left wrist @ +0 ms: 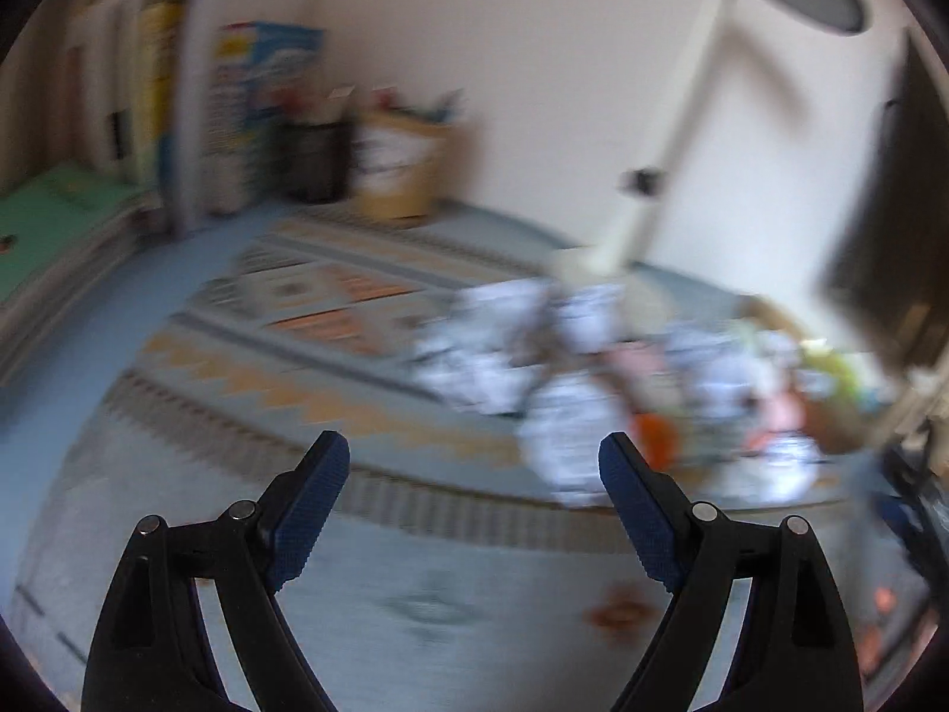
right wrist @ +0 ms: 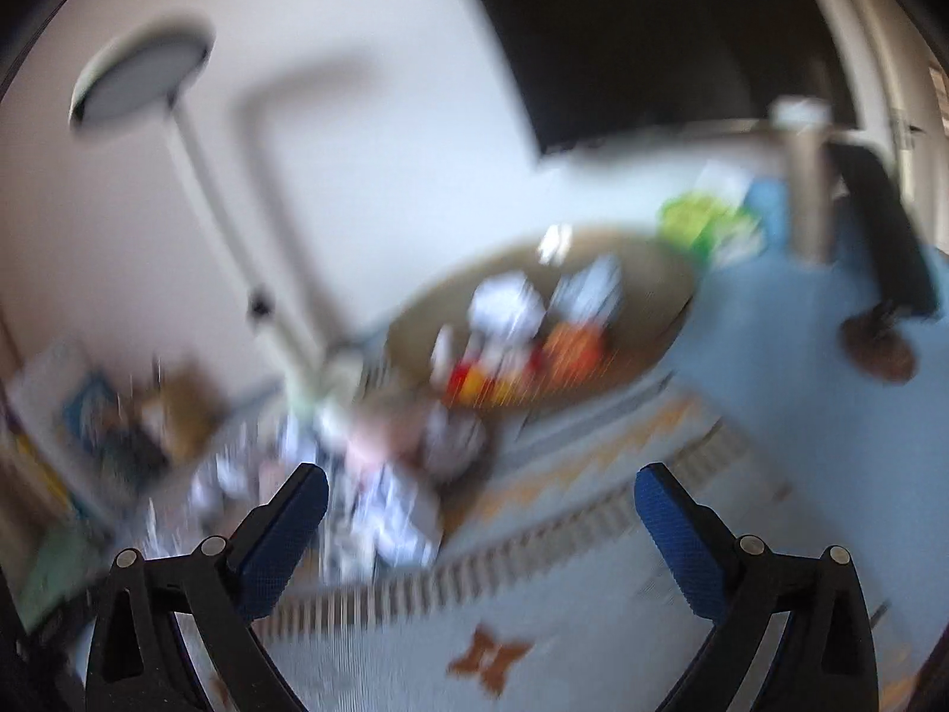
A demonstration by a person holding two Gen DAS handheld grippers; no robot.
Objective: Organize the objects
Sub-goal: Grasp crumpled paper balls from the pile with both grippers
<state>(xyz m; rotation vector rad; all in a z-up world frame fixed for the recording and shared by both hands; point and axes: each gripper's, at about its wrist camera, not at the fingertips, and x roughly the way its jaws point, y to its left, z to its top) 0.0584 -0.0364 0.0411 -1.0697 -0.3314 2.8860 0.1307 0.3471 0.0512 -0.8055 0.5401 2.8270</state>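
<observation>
Books (left wrist: 196, 89) upright far left, patterned mat (left wrist: 332, 320) across middle. Crumpled wrappers (left wrist: 569, 391) heaped right of centre, round tray (right wrist: 652, 273) beyond. Left gripper (left wrist: 473, 463) wide, empty; right gripper (right wrist: 481, 495) likewise. Best slowed before closing on one wrapper.

The left tool (left wrist: 473, 463) hangs wide apart and empty above a patterned rug (left wrist: 332, 320), near blurred wrapped items (left wrist: 569, 380).

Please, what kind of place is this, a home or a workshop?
Probably a home, a desk in a study corner. A patterned mat covers the blue surface, books stand by the wall, and a white lamp rises above a basket of small items.
</observation>
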